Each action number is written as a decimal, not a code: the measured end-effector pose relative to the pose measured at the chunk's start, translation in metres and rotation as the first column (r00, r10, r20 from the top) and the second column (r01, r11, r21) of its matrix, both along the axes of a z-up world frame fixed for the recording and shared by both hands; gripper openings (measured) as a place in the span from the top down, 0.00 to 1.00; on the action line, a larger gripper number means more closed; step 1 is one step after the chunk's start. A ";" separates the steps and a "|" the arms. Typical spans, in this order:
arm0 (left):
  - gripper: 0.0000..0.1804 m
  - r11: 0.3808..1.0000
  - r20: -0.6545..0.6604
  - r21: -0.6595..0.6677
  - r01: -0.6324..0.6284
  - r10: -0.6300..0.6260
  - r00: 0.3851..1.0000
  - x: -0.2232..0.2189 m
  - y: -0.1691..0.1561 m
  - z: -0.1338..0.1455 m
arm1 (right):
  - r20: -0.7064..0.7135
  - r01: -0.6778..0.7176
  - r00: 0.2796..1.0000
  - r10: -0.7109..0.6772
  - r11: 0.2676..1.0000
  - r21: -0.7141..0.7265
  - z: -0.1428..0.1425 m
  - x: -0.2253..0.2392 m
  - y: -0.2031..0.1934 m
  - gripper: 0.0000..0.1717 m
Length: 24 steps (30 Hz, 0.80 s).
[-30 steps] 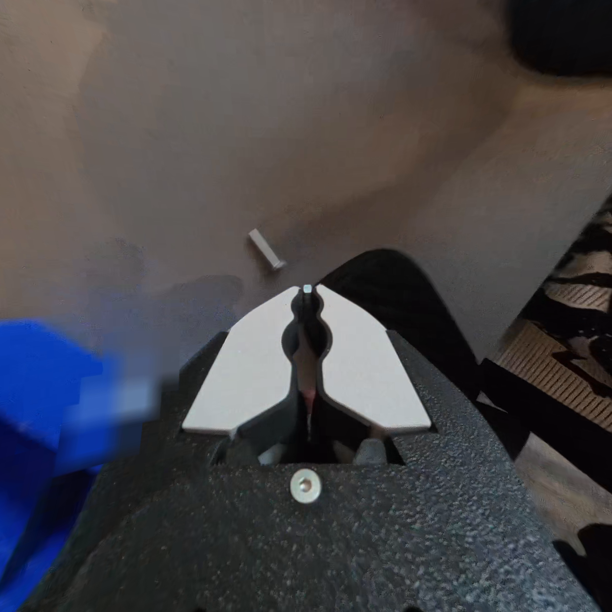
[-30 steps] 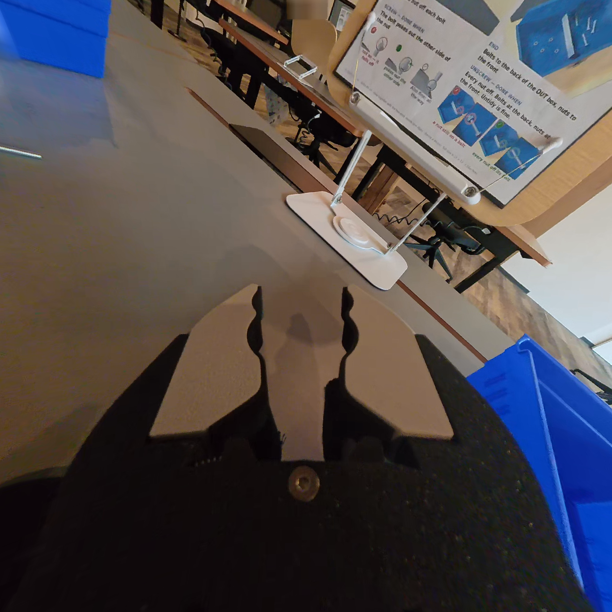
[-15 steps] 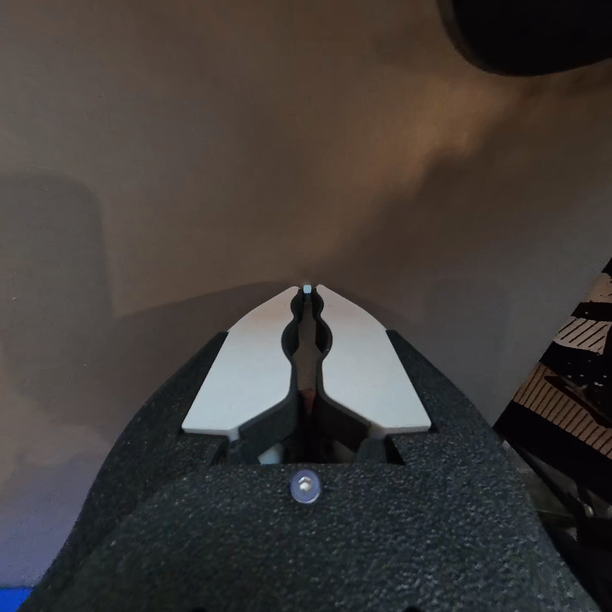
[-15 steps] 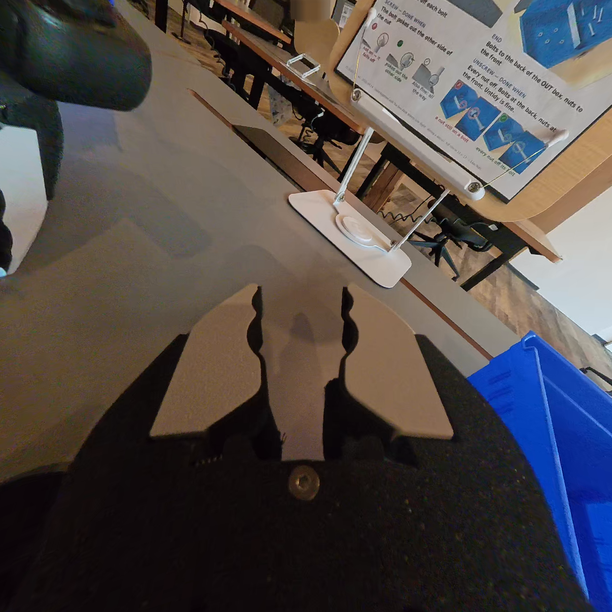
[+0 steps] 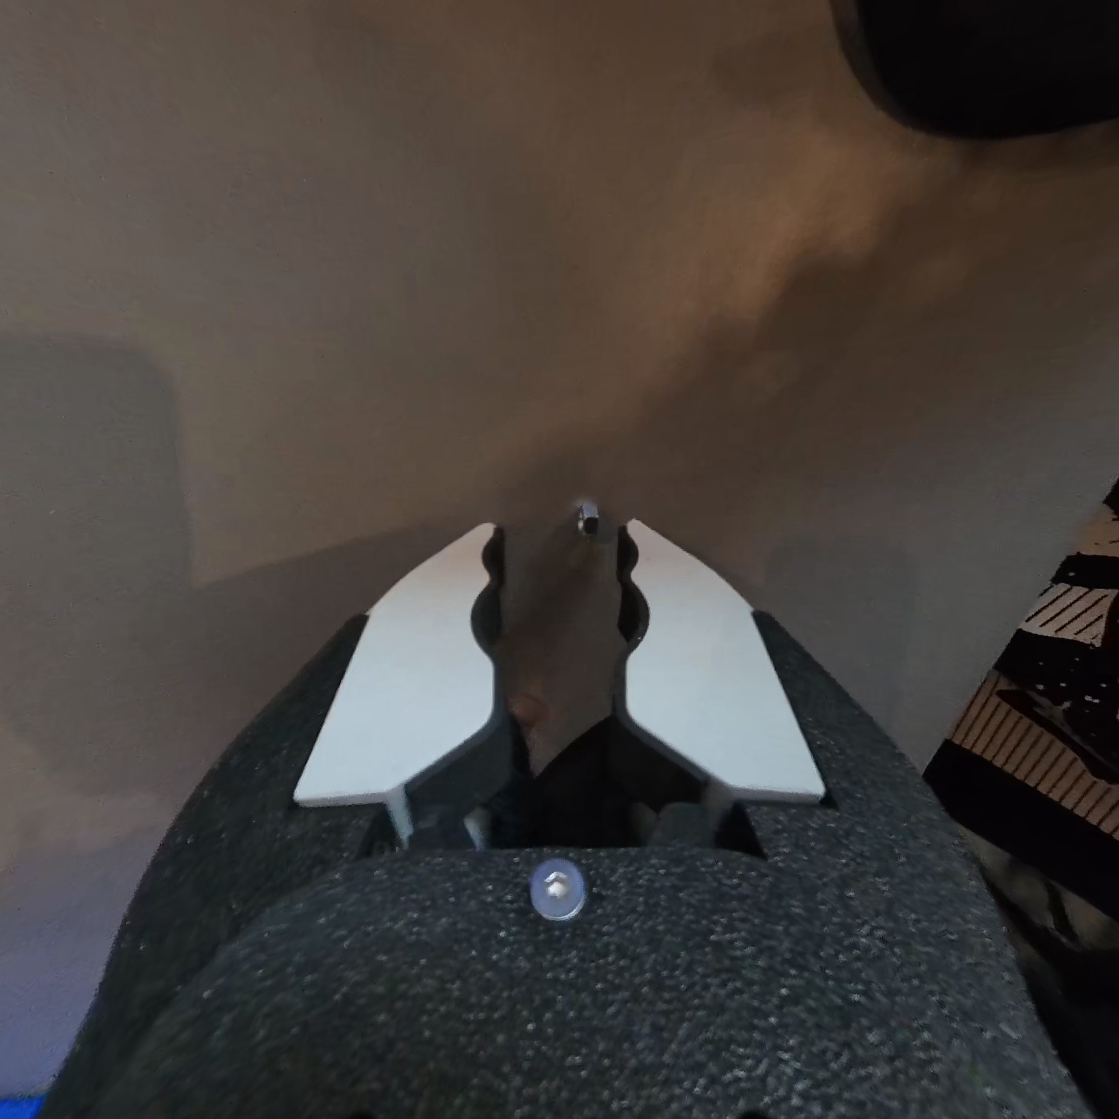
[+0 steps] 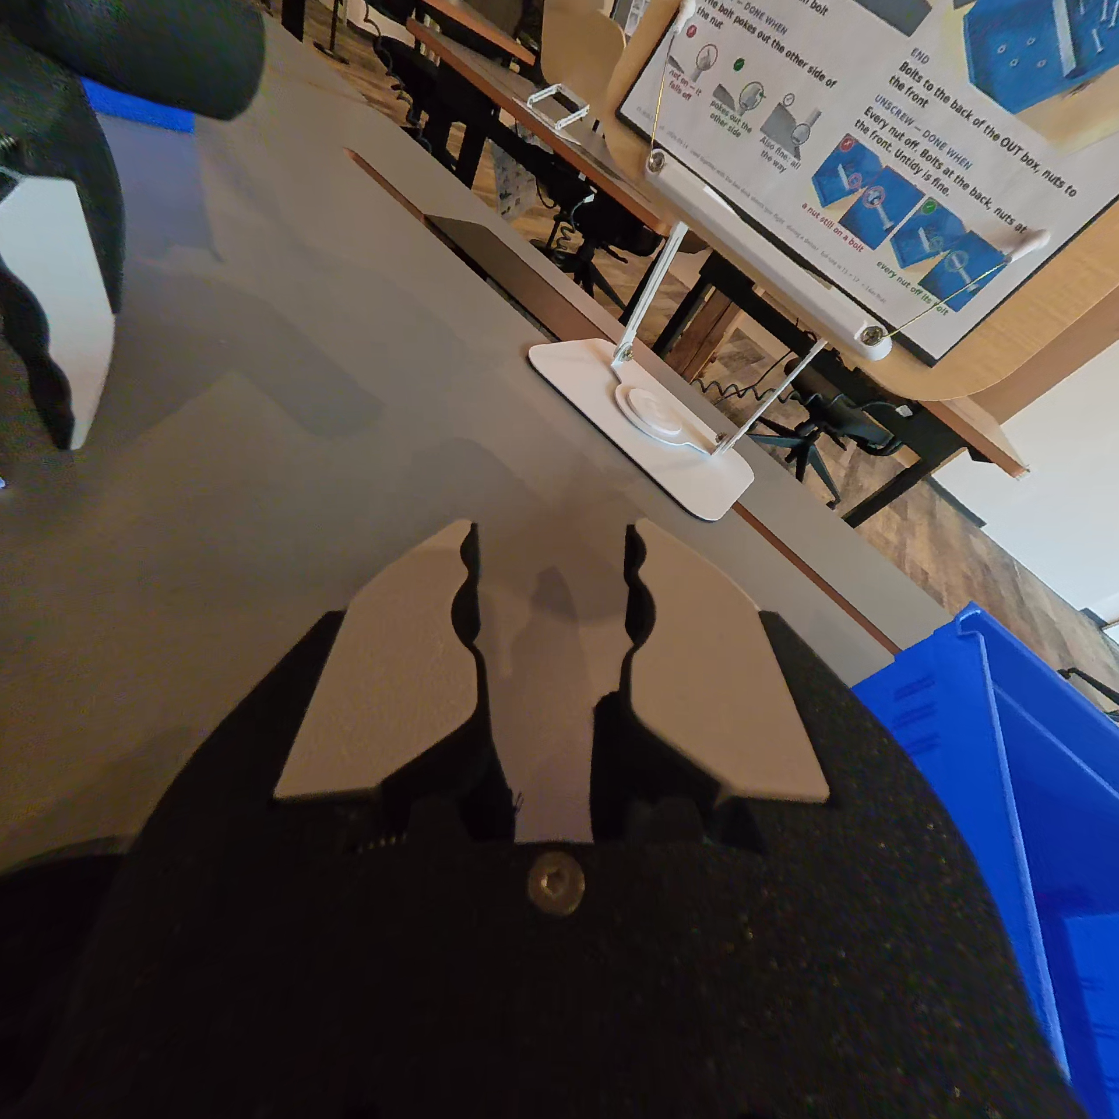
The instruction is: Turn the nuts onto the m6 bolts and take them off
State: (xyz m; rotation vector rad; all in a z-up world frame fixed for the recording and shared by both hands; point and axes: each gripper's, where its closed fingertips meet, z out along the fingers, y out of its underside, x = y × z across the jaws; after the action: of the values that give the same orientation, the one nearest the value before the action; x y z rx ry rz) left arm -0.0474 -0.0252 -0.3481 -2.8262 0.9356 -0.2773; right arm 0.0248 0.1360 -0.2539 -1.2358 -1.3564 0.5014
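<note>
In the left wrist view my left gripper (image 5: 560, 527) is open, low over the grey table (image 5: 424, 272). A small silver nut (image 5: 588, 521) sits between the fingertips, nearer the right finger (image 5: 678, 605). Neither pad presses on it. I cannot tell whether it rests on the table. In the right wrist view my right gripper (image 6: 551, 527) is open and empty above the table (image 6: 303, 454). The left gripper's black body and one white finger (image 6: 54, 303) show at that view's far left. No bolt is in view.
A white stand base (image 6: 642, 418) holds an instruction board (image 6: 848, 151) at the table's far edge. A blue bin (image 6: 1029, 817) stands at the right. Another blue bin (image 6: 139, 112) is far off at the left. A dark rounded shape (image 5: 999, 60) shows at the top right of the left view. The tips of one gripper are about 20 cm away from the tips of the other.
My left gripper carried the nut away from the blue bin and the loose bolt, then its jaws opened and let the nut go. The right gripper stayed open and nearly still.
</note>
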 end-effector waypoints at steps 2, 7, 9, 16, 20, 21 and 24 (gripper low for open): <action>0.77 1.000 0.021 0.015 -0.012 0.012 1.000 -0.001 0.000 0.002 | 0.000 0.001 1.000 -0.001 1.000 -0.004 0.000 0.000 0.001 0.74; 0.71 0.990 0.133 0.112 -0.081 0.065 0.989 -0.004 0.007 0.021 | 0.008 0.000 1.000 0.000 1.000 0.001 -0.001 0.000 0.000 0.74; 0.70 0.973 0.155 0.180 -0.141 0.113 0.981 -0.014 0.013 0.032 | 0.010 -0.001 1.000 0.001 1.000 -0.001 -0.002 0.000 0.000 0.74; 0.76 0.857 0.031 0.357 -0.373 0.388 0.921 -0.097 -0.010 0.059 | 0.009 -0.009 1.000 0.009 1.000 -0.008 -0.002 -0.001 -0.002 0.74; 0.77 0.832 -0.004 0.317 -0.455 0.482 0.876 -0.122 -0.037 0.044 | 0.014 -0.010 1.000 0.010 1.000 -0.002 -0.002 -0.001 -0.003 0.74; 0.78 0.827 -0.024 0.307 -0.470 0.501 0.865 -0.127 -0.042 0.038 | 0.011 -0.009 1.000 0.009 1.000 -0.001 -0.001 -0.001 -0.002 0.73; 0.79 0.830 -0.048 0.277 -0.485 0.516 0.855 -0.128 -0.050 0.021 | 0.004 -0.005 1.000 0.005 1.000 -0.002 0.000 0.000 -0.002 0.73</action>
State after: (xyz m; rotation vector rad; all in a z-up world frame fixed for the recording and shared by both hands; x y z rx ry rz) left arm -0.1755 -0.0747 -0.3274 -2.7342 0.1883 0.0803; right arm 0.0245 0.1342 -0.2541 -1.2355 -1.3631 0.5045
